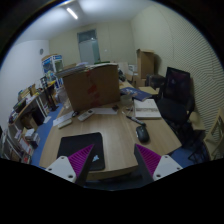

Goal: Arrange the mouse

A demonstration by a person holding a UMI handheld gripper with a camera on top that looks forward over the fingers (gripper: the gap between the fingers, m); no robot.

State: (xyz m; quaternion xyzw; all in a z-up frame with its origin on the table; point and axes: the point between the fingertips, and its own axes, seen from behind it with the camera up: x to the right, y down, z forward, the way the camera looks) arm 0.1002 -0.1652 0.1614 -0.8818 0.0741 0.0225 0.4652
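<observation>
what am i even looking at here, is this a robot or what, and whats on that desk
No robot arm here: a person carries a hand-held gripper, and a wide-angle camera riding on it took this picture, looking forward along its two fingers. The pink pads at the bottom are part of those fingers. They stand open and hold nothing. Ahead is a wooden desk in an office. On it lie a black mouse pad, a dark mouse off to the right, a keyboard and a big cardboard box. A black chair stands beside the desk.
</observation>
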